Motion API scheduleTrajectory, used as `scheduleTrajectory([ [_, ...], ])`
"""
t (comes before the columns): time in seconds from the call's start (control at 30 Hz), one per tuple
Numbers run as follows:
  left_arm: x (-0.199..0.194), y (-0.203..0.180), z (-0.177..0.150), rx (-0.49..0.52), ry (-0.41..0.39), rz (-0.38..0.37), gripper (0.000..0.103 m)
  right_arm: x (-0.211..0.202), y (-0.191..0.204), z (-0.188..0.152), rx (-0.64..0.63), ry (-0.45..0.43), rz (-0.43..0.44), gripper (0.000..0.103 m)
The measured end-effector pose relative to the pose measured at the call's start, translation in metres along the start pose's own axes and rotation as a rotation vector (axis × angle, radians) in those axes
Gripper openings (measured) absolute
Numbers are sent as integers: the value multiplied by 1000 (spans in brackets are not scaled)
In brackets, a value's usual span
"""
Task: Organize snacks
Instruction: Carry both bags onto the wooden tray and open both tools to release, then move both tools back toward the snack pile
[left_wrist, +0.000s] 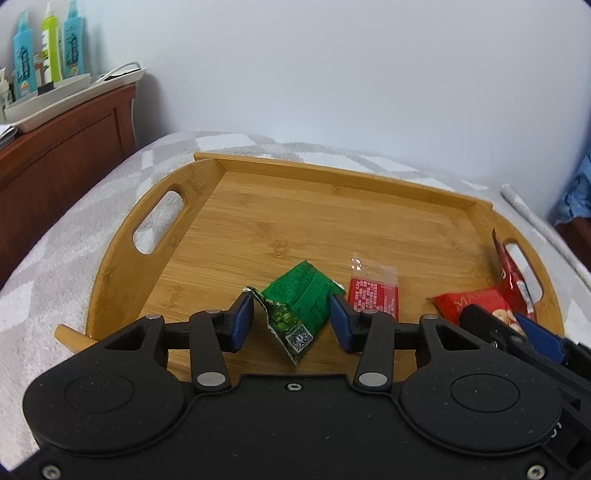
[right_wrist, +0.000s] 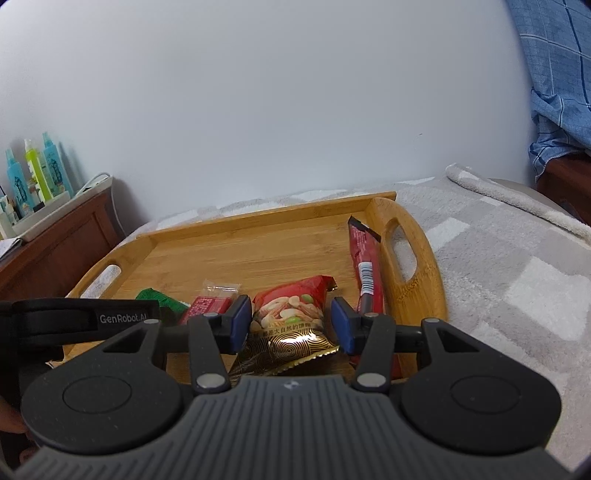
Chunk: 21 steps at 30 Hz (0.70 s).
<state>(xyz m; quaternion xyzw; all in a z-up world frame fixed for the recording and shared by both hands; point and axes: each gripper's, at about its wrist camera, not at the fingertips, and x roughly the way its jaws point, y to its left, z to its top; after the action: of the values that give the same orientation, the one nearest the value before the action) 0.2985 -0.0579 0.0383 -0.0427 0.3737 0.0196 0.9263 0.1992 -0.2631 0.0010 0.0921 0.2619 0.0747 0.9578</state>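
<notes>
A bamboo tray (left_wrist: 258, 206) (right_wrist: 236, 251) lies on a grey and white blanket. My left gripper (left_wrist: 291, 317) is open, its blue pads on either side of a green snack packet (left_wrist: 299, 302) that lies in the tray. A small red packet with a clear top (left_wrist: 375, 295) (right_wrist: 210, 302) lies just right of it. My right gripper (right_wrist: 291, 321) is open around a red and gold nut packet (right_wrist: 291, 317) (left_wrist: 476, 302). A long red bar (right_wrist: 365, 266) (left_wrist: 513, 273) leans at the tray's right handle.
A wooden bedside cabinet (left_wrist: 55, 155) stands at the left with a white tray of bottles (left_wrist: 48, 48). A blue checked cloth (right_wrist: 554, 74) hangs at the right. The blanket (right_wrist: 517, 280) spreads around the tray. A white wall is behind.
</notes>
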Motion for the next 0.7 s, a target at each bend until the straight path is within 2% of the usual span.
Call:
scheduleTrajectory([
  [0.1, 0, 0, 2, 4, 15, 5, 49, -1, 0, 0, 4, -1, 3, 58],
  [0.23, -8, 3, 3, -11, 16, 2, 60, -6, -5, 1, 35, -3, 28, 67],
  [0.3, -17, 4, 2, 1, 1, 4, 76, -12, -6, 0, 48, -12, 47, 70],
  [0.37, -29, 4, 1, 19, -22, 0, 79, -21, -4, 0, 37, -32, 56, 78],
  [0.53, -59, 7, -5, 70, -50, -2, 81, -48, 0, -5, 7, -77, 53, 86],
  [0.6, -71, 10, -10, 83, -59, -7, 90, -59, 0, -8, 12, -83, 53, 87],
  [0.7, -88, 14, -21, 97, -75, -22, 91, -76, 1, -13, -2, -95, 45, 90],
])
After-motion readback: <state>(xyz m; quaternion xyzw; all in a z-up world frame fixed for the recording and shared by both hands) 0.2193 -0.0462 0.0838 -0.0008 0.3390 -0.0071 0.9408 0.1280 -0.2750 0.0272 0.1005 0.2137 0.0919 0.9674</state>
